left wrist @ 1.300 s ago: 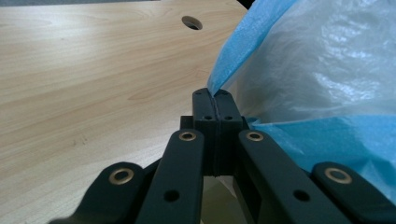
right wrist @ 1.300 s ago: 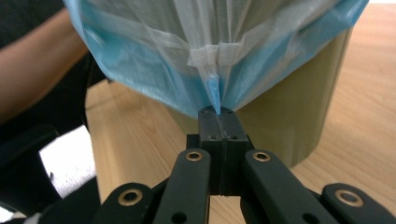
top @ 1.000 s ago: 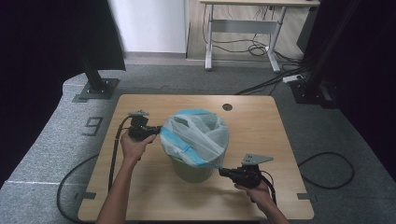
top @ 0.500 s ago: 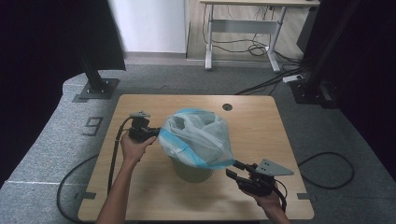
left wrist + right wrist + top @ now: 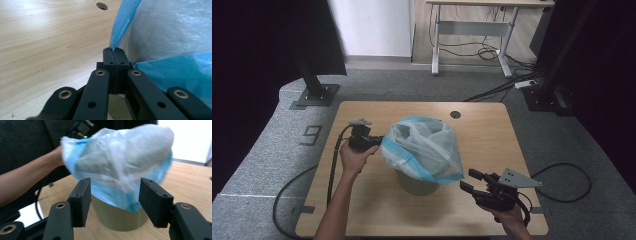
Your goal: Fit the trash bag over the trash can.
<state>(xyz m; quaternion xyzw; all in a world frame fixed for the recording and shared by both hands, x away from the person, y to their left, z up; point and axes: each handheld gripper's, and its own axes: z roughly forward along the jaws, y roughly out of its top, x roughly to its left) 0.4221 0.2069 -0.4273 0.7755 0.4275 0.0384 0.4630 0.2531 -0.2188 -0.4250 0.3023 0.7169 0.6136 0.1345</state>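
Table (image 5: 377,210), high view. A bin (image 5: 417,184) stands near table centre, a little toward 6 o'clock. A clear bag (image 5: 424,145) with a blue rim band lies draped over the bin's top, bunched and loose, the lower edge hanging down over the bin wall on the 4 o'clock side.

Left gripper (image 5: 374,141) sits at 9 o'clock of the bag, held by the left hand (image 5: 354,157). Left gripper view: jaws pressed flat together, pinching the blue edge of the bag (image 5: 120,27) right at the tips. Grip is on the bag film alone; the bin is not touched. Wood of the table (image 5: 50,42) runs behind, with a cable hole (image 5: 102,5) at 12 o'clock.

Right gripper (image 5: 472,181) is at 4 o'clock of the bin, apart from bag and bin, in the right hand (image 5: 512,217). Its jaws have just been opening and stand parted; nothing between them. Right gripper view: bag (image 5: 120,162) and bin (image 5: 120,217) lie ahead beyond the pads, image blurred.

Cable hole (image 5: 455,114) at 1 o'clock of the bag.
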